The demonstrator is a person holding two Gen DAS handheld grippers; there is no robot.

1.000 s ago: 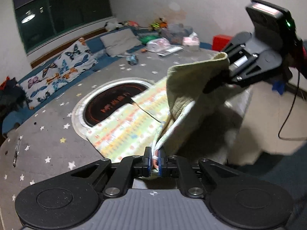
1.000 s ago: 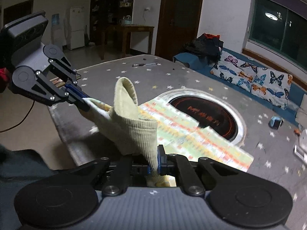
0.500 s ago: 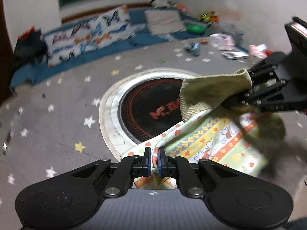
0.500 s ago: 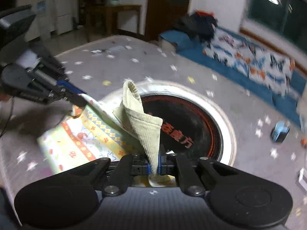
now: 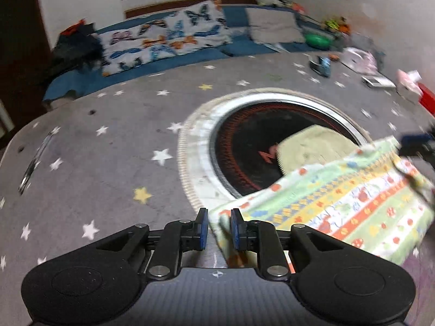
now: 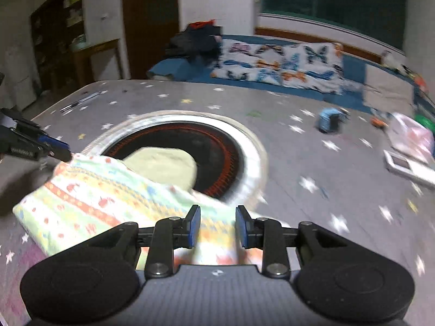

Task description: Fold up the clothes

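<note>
A patterned child's garment (image 5: 339, 201) with a pale green ribbed cuff (image 5: 312, 149) lies folded on the grey starred table (image 5: 95, 168), partly over the round black hob. My left gripper (image 5: 219, 225) stands open at its near left corner, cloth loose between the blue pads. In the right wrist view the same garment (image 6: 89, 195) and its cuff (image 6: 163, 163) lie flat, and my right gripper (image 6: 218, 225) is open above the right corner. The other gripper's fingers (image 6: 51, 146) show at the left edge there.
The round black hob with a silver rim (image 5: 272, 100) sits mid-table. A pen (image 5: 35, 163) lies at the far left. A blue toy (image 6: 329, 119), a box and pink packets (image 6: 407, 146) sit at the right. A blue bench with butterfly cushions (image 5: 163, 40) runs behind.
Both grippers have lowered the garment's upper half forward onto the table and let go of it. The jaws, shut on cloth before, now stand apart, and the cuff lies flat.
</note>
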